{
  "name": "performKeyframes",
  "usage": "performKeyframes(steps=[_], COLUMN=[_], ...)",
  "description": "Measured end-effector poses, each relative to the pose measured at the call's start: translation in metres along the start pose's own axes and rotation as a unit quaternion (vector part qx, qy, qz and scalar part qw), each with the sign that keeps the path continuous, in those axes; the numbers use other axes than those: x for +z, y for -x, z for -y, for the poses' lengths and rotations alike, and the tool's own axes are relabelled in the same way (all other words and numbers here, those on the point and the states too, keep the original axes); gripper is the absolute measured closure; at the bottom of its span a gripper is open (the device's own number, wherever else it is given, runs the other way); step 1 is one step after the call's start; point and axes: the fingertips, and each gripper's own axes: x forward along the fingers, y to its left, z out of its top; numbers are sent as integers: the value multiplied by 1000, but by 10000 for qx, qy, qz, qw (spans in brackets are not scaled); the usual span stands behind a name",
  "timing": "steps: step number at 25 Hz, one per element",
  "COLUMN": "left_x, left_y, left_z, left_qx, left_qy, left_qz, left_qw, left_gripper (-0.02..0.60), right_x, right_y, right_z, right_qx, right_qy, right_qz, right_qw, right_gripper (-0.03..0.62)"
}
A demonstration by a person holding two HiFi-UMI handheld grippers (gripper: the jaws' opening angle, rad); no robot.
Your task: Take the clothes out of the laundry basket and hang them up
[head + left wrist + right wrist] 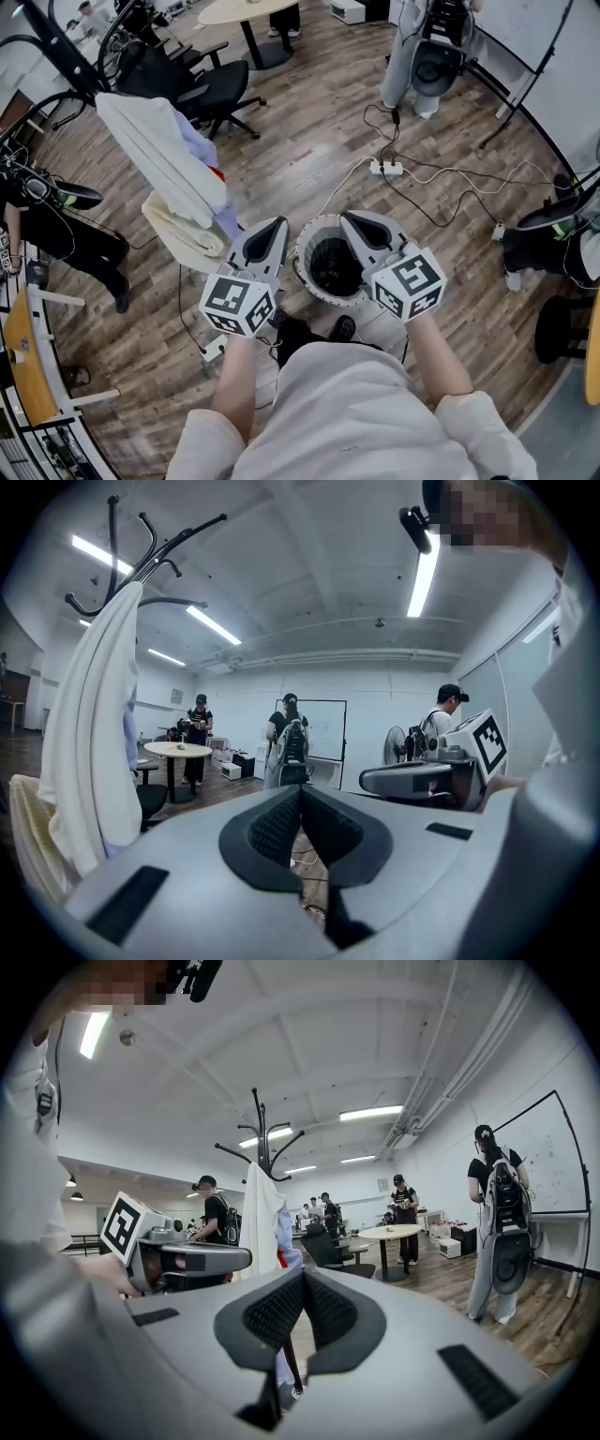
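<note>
A round white laundry basket (310, 278) stands on the wood floor straight below me, its dark inside showing no clothes. My left gripper (279, 228) hovers over its left rim, shut and empty. Over the right rim my right gripper (349, 220) is shut too, with nothing held. White and pale blue clothes (161, 155) hang on the black coat rack (47, 42) at upper left, and a cream piece (178, 230) droops lowest. From the left gripper view the hung white cloth (89, 742) fills the left side; in the right gripper view the clothes (262, 1218) hang on the rack (261, 1129) ahead.
A power strip (386, 169) with trailing cables lies on the floor beyond the basket. Black office chairs (202, 89) stand behind the rack, with a round table (248, 14) further back. People stand around the room's edges, one with a backpack (427, 47). A yellow desk edge (23, 361) is at left.
</note>
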Motion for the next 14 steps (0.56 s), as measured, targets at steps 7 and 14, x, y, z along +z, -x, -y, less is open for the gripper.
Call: performKeyframes(steps=[7,14], left_x=[-1,-1], left_y=[-3,-3], left_z=[0,-2], left_qx=[-43,-25], left_qy=[-9,32], left_qz=[-76,-50], left_qw=[10000,10000], left_gripper=[560,560], right_x=[3,2], right_y=[-3,-4], right_z=[0,0], right_qx=[16,31], right_qy=[-21,-19], right_qz=[26,24], right_qw=[10000,10000], right_gripper=[589,589])
